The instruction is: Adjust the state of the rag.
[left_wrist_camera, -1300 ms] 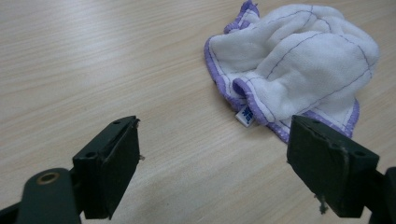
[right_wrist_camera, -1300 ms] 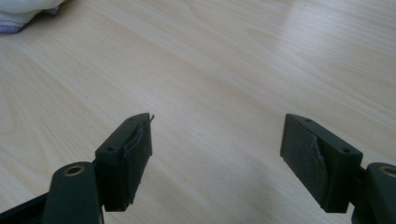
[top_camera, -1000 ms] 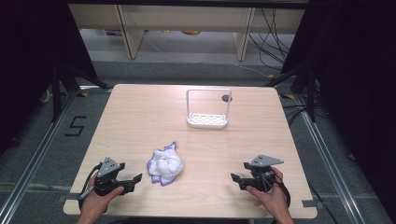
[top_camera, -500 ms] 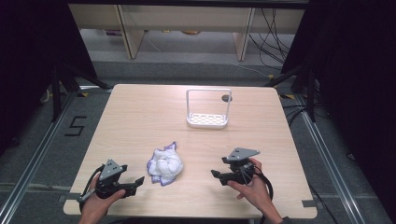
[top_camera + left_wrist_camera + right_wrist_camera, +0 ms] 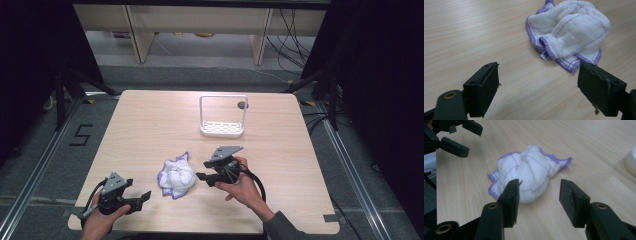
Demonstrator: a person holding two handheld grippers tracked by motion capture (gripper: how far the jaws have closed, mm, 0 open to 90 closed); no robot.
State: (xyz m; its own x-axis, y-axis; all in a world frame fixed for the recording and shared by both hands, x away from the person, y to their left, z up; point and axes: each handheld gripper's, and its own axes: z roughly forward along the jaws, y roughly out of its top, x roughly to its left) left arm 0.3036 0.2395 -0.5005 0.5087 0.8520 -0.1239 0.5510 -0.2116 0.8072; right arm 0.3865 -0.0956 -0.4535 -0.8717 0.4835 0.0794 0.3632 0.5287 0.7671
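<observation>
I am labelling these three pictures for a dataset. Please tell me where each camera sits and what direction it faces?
High view: fixed above the person's side, looking forward and down on the table; both hands, left tongs and right tongs show.
Left gripper view: rides on the left tongs, looking along its open jaws at the cloth.
Right gripper view: rides on the right tongs, facing the cloth from the opposite side; the other tongs show top left.
Shared: all three show the crumpled white, purple-edged cloth.

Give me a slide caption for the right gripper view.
Open right gripper faces the crumpled white cloth on the wooden table.
</observation>
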